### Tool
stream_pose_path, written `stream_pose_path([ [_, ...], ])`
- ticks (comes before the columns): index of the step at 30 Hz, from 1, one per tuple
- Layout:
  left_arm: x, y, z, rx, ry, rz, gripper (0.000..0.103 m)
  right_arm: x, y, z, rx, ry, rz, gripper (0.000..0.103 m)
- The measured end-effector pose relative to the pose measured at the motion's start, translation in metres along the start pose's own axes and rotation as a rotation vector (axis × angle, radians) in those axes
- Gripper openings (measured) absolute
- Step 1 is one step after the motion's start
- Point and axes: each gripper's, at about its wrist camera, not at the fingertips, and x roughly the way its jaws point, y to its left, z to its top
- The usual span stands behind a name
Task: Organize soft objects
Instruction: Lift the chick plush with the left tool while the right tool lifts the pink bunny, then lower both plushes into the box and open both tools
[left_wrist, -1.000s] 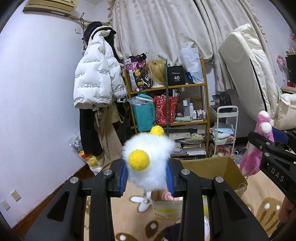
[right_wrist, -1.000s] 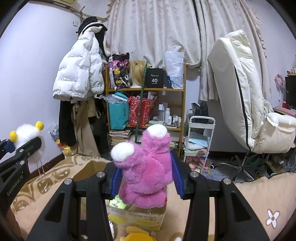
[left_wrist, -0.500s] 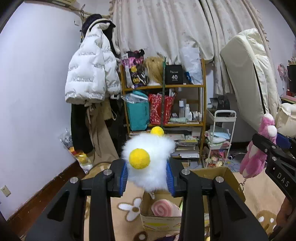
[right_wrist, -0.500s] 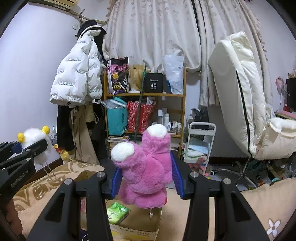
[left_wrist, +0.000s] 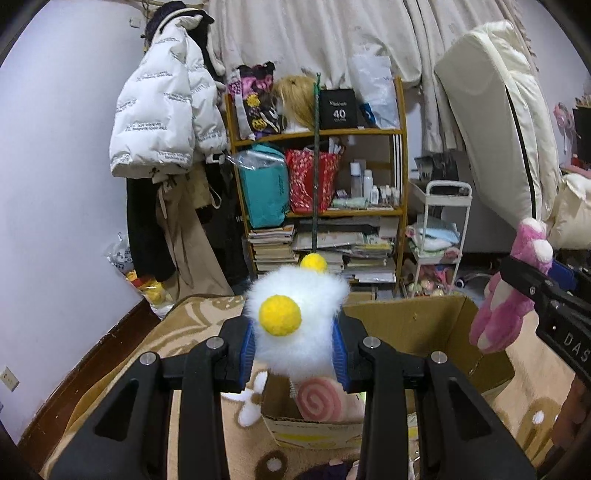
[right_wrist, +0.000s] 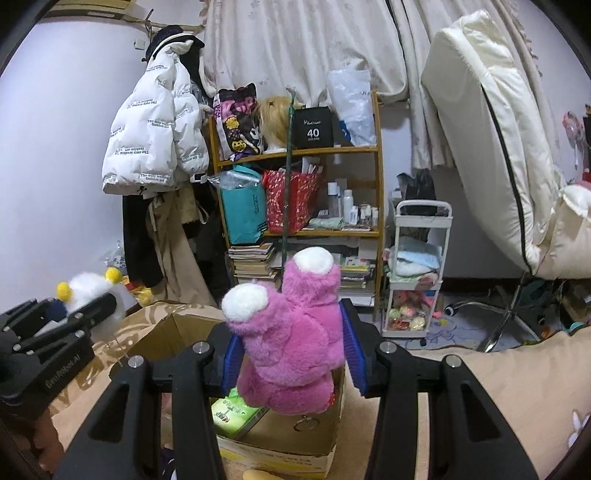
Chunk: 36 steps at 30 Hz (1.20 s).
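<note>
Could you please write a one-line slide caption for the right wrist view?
Right tongs grip a pink plush toy above an open cardboard box.

Pink plush toy (right_wrist: 295, 343) between the right gripper's (right_wrist: 291, 354) jaws, above cardboard box (right_wrist: 280, 439).

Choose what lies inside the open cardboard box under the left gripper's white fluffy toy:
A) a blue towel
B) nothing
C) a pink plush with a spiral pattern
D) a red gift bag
C: in the left wrist view, a pink spiral plush shows inside the cardboard box, just below the white fluffy toy held in the left gripper.
</note>
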Motion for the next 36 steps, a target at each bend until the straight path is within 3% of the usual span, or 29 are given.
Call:
stream_pose_path([
  [6, 0.016, -0.004, -0.009, 0.000, 0.045, -0.022, 0.034, 0.005, -0.009, -0.005, 0.052, 0.008, 0.057, 0.050],
  [14, 0.024, -0.002, -0.016, -0.039, 0.082, -0.128, 0.034, 0.013, -0.015, -0.009, 0.130, 0.037, 0.144, 0.050],
  [25, 0.033, -0.013, -0.026, 0.000, 0.146, -0.192, 0.035, 0.024, 0.007, -0.023, 0.000, 0.072, 0.090, 0.051],
  [26, 0.033, -0.015, -0.028, 0.008, 0.151, -0.189, 0.036, 0.024, 0.009, -0.024, -0.007, 0.078, 0.091, 0.051],
  [29, 0.033, -0.016, -0.031, 0.017, 0.155, -0.178, 0.053, 0.030, 0.012, -0.029, -0.021, 0.110, 0.103, 0.052],
  [36, 0.027, -0.012, -0.031, 0.040, 0.162, -0.116, 0.060, 0.033, 0.007, -0.035, 0.016, 0.163, 0.125, 0.056],
])
